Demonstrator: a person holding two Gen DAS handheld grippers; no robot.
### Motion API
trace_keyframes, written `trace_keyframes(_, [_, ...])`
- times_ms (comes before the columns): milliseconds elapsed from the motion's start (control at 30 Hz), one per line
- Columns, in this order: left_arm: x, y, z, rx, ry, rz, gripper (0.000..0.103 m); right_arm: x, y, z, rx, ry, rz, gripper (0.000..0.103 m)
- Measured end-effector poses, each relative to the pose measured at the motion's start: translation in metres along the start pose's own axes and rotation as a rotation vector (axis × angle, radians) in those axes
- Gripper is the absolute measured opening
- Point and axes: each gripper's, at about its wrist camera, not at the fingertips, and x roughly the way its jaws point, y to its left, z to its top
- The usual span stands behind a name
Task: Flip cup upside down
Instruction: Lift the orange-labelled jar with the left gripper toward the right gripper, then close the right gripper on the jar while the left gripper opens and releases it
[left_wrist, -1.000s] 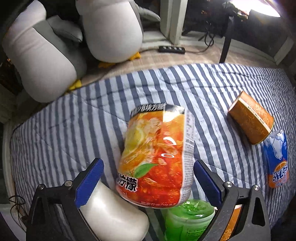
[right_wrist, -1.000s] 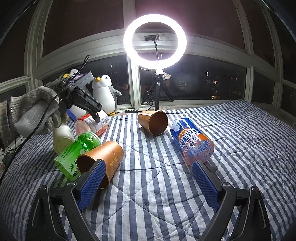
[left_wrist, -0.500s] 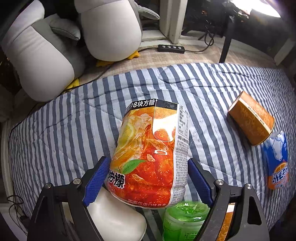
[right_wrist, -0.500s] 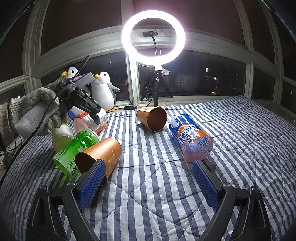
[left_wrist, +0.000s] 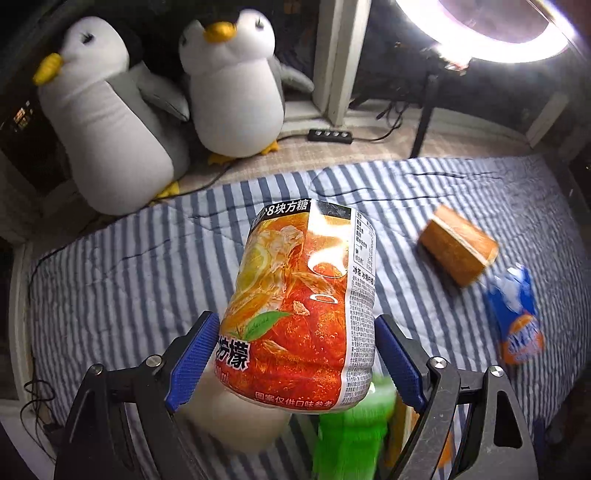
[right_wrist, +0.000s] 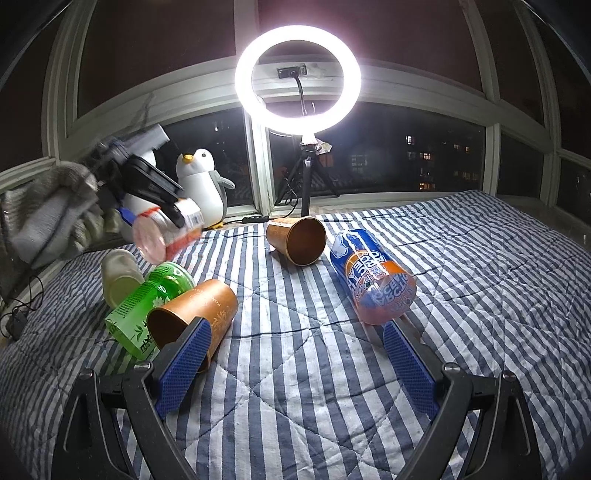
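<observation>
A cup with an orange iced-tea label (left_wrist: 303, 306) is between the blue pads of my left gripper (left_wrist: 295, 323), which is shut on its sides. In the right wrist view the same cup (right_wrist: 166, 232) hangs tilted above the striped bed, held by the left gripper (right_wrist: 155, 192) in a gloved hand. My right gripper (right_wrist: 295, 326) stands open low over the quilt with nothing between its fingers.
Lying on the striped quilt (right_wrist: 295, 387) are two brown cups (right_wrist: 297, 240) (right_wrist: 195, 310), a green cup (right_wrist: 147, 302), a white cup (right_wrist: 120, 275) and a blue-orange cup (right_wrist: 373, 277). Two plush penguins (left_wrist: 236, 92) and a ring light (right_wrist: 297, 79) stand at the window.
The left gripper's fingers closed from wide apart onto the orange-labelled cup and raised it off the bed. The right gripper barely moved.
</observation>
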Motion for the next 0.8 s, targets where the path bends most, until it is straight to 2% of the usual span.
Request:
trace_keyframes(133, [-0.047,-0.002,-0.032,0.045,-0.042,-0.005,0.088,-0.002,-0.002,0.002,0.002,-0.003,0.002,0.092])
trace_keyframes(267, [-0.088,-0.006,-0.084,0.081,-0.07,-0.025,0.088,-0.006,-0.004,0.003,0.006,-0.007,0.009,0.092])
trace_keyframes(367, [-0.104,-0.012,-0.129,0.103,-0.061,-0.044,0.088,-0.011,-0.005,0.003,0.004,-0.006,0.022,0.092])
trace_keyframes(600, [-0.095,-0.031,-0.214,0.097,0.019,-0.096,0.088,-0.034,-0.001,-0.001,-0.035,-0.004,0.064,0.092])
trace_keyframes(800, [-0.064,-0.053,-0.257,0.101,0.103,-0.125,0.088,-0.06,0.007,-0.012,-0.101,0.001,0.123,0.092])
